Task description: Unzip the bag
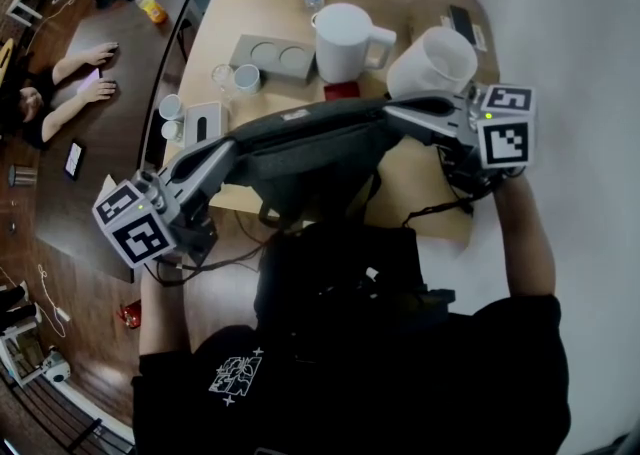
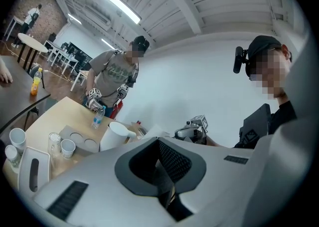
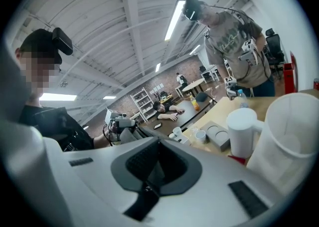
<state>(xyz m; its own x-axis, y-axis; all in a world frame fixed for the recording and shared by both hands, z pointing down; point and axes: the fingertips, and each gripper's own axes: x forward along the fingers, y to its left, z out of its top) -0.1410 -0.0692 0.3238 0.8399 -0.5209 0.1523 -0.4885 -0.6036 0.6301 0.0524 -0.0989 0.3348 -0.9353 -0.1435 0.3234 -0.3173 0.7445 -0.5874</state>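
Right now your left gripper [image 1: 230, 148] pinches the bag [image 1: 310, 158] at its left end, jaws pressed together. It stretches crosswise above the table [image 1: 250, 3] to your right gripper [image 1: 392, 109], likewise clamped on it. The zip probably runs along that line.

Head camera looks steeply down; gripper cameras face each other (jug [image 3: 242, 131] shared).

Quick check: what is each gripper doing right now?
Left gripper: jaws closed on a dark strip of the bag.
Right gripper: jaws closed on the bag's other end.
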